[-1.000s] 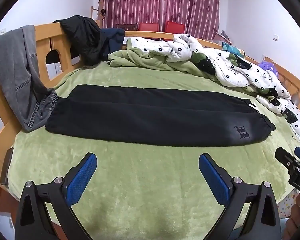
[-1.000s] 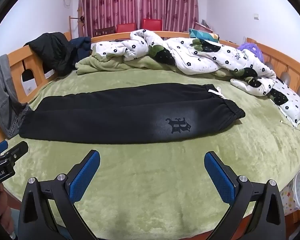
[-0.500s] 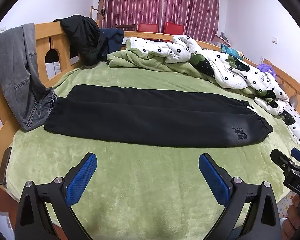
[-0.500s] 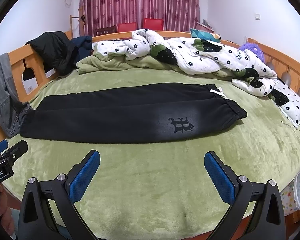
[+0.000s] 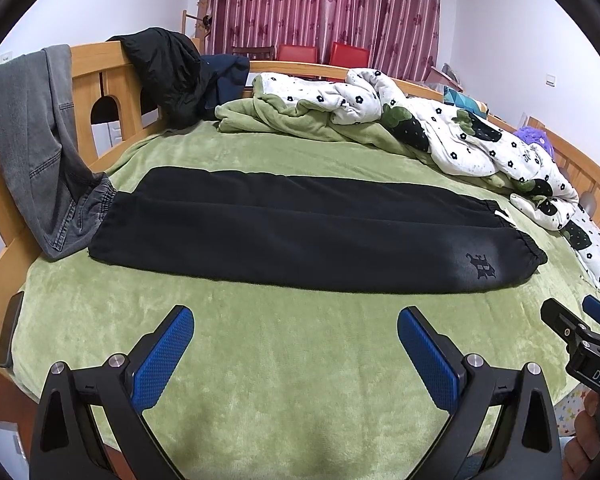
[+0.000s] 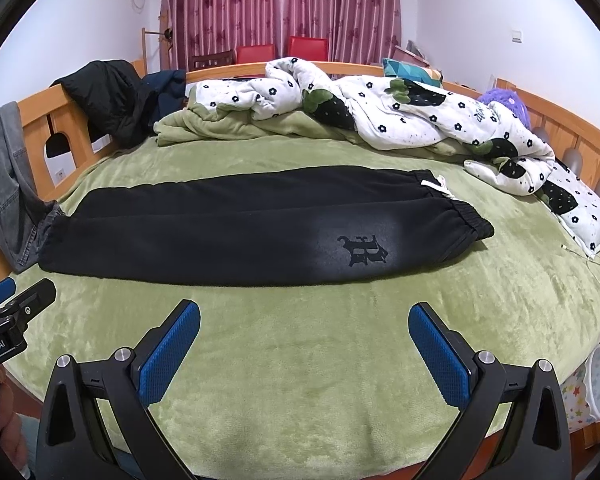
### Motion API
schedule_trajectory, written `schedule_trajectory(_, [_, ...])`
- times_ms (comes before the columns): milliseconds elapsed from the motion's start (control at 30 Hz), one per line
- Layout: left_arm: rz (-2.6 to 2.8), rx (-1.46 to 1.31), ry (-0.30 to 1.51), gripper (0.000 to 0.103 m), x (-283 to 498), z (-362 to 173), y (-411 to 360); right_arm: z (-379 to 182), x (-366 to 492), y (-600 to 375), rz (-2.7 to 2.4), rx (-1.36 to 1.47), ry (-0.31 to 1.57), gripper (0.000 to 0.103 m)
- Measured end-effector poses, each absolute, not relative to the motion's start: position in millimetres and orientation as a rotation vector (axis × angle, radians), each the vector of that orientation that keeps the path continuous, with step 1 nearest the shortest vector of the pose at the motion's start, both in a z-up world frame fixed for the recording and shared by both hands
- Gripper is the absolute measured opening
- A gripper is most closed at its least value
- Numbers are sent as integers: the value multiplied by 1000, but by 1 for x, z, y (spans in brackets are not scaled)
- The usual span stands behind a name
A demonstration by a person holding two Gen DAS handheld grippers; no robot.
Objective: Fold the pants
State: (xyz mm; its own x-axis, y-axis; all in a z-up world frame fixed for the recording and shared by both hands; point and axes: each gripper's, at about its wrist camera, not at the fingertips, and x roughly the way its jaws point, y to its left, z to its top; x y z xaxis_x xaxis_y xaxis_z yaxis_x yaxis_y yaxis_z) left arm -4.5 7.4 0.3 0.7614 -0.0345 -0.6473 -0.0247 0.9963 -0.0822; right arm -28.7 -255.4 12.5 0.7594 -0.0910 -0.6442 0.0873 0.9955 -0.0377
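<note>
The black pants [image 5: 300, 236] lie flat across the middle of the bed, folded lengthwise so one leg rests on the other — waistband [image 6: 466, 216] to the right, cuffs [image 5: 104, 236] to the left. A dark gothic emblem [image 6: 362, 250] sits on the near leg close to the waistband, and a white drawstring [image 6: 440, 186] pokes out at the far right end. The green fleece blanket [image 5: 300, 360] under them covers the bed. Your left tool [image 5: 296, 340] hovers over the near edge of the blanket, its blue pads [image 5: 162, 360] spread wide with nothing between them; your right tool [image 6: 304, 344] is just as wide apart and just as empty, near the emblem end. Neither touches the pants. At the cuffs, grey jeans [image 5: 36, 140] hang from the wooden bed frame [image 5: 112, 80] and touch the pants' left end. Along the far side lies a crumpled white flowered quilt [image 6: 400, 116] — beside it, a black jacket [image 5: 164, 72] is draped over the frame.
</note>
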Motion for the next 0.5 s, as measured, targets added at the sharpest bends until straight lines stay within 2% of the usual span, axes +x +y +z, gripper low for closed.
schedule_trajectory(500, [-2, -101, 713, 103, -4, -4, 12, 13, -29, -255, -99, -8, 702, 102])
